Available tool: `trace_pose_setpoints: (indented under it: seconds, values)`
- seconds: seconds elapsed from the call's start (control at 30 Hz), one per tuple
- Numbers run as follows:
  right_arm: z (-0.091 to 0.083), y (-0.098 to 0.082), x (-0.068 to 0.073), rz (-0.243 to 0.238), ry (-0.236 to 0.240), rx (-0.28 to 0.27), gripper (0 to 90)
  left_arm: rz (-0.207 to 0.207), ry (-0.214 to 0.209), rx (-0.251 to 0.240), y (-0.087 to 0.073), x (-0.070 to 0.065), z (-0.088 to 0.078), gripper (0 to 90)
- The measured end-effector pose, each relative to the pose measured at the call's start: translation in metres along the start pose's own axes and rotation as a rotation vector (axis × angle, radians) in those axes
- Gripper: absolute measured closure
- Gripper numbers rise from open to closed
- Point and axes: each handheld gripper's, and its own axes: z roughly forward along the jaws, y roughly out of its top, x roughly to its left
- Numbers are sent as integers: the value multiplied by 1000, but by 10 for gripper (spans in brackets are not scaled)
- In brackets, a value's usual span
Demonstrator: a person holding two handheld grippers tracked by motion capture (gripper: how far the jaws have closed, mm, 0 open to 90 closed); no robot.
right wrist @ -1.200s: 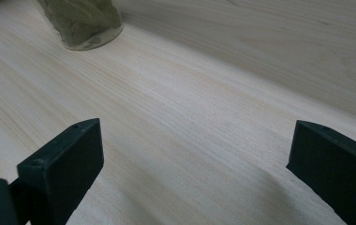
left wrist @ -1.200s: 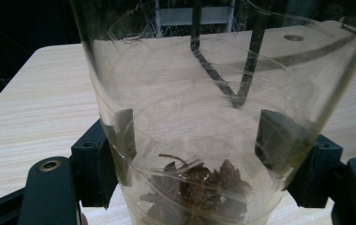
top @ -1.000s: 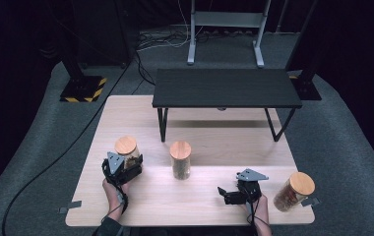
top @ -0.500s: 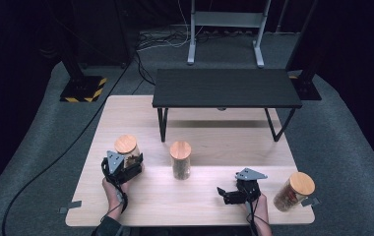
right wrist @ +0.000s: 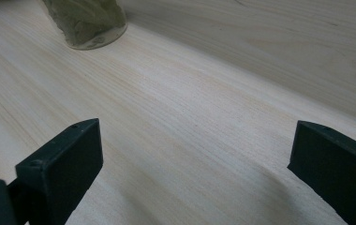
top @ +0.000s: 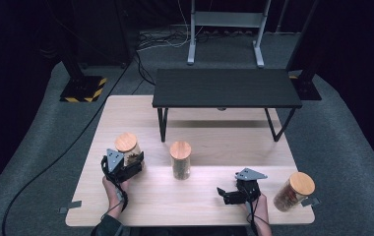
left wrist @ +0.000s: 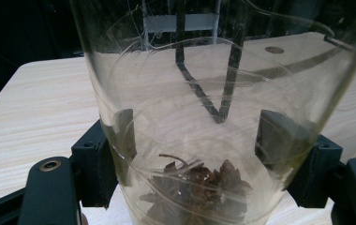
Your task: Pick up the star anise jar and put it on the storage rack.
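Near the table's left edge, the left claw grips the left jar. Left gripper view: jaws press the glass, dark spice inside. Right gripper view: right claw gapes wide over bare wood.

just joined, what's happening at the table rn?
A person works two handheld grippers at a wooden table. The left gripper has its jaws on either side of the left jar, a cork-lidded glass jar with dark dried pieces at the bottom. The right gripper is open and empty, low over bare wood between the middle jar and the right jar. A black shelf stands at the far edge.
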Motion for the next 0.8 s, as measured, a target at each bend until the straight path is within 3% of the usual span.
trace_pose_setpoints:
  seconds: [0.8]
  values:
    - [0,0,0,-3,2,-3,20,37,-42,5,13,-8,6,248]
